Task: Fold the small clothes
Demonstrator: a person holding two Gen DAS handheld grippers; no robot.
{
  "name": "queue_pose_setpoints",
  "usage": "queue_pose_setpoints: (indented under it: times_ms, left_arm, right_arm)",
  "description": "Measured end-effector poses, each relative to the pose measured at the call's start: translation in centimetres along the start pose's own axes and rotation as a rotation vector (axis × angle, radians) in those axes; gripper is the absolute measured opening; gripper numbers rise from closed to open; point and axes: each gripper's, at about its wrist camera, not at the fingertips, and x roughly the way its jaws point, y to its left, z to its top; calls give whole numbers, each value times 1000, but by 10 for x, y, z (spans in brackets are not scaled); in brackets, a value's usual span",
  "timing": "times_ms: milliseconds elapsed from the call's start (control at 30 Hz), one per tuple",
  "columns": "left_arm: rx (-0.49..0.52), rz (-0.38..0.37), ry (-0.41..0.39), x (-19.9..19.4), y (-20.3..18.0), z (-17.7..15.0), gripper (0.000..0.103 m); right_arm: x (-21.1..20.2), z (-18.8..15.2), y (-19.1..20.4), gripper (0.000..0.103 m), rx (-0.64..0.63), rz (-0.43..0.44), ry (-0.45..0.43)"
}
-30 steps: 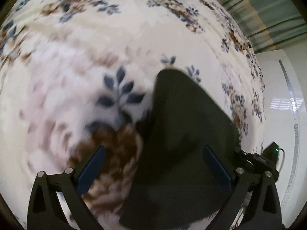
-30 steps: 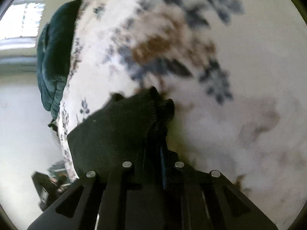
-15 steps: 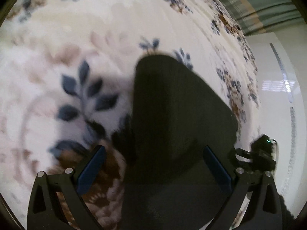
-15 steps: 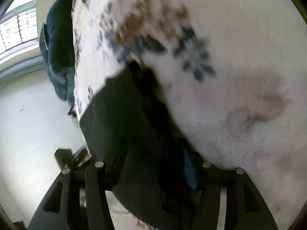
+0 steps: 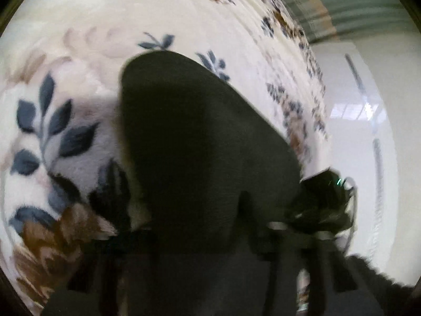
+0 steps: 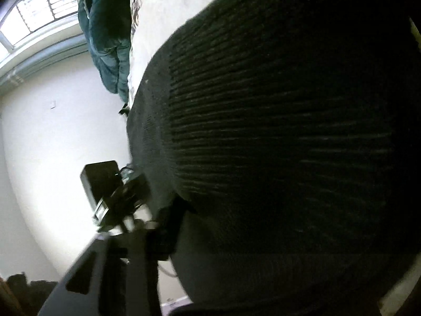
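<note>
- Left gripper point(image 5: 200, 237): jaws closed on the near hem of the dark knit garment point(image 5: 200, 142).
- Right gripper point(image 6: 168, 237): draped by cloth; opening could not be told.
- Risk: hem slipping free, collapsing the fold.
- Garment: ribbed, dark, lying on the floral blanket point(image 5: 79, 60).

The garment point(image 5: 200, 142) lies on the blanket point(image 5: 131, 26) — the floor point(image 5: 389, 131) right of both.
</note>
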Motion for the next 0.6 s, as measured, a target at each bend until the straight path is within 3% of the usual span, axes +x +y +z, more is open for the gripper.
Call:
queue_pose_setpoints:
  times_ms: [67, 300, 433, 600]
  left_arm:
    - [-20, -29, -1, -8, -1, 2, 23]
    - [27, -48, -3, -28, -33, 26, 22]
    - [75, -64, -11, -31, -62, 67, 22]
    - [138, -75, -26, -17, -98, 141, 22]
  right_arm:
    - [-3, -5, 10, 19, -26, -12, -21]
    - [-34, -4, 41, 18, -30, -26, -104]
    - [-61, 21, 67, 18, -42, -24, -168]
    - [-97, 82, 104, 18, -84, -52, -238]
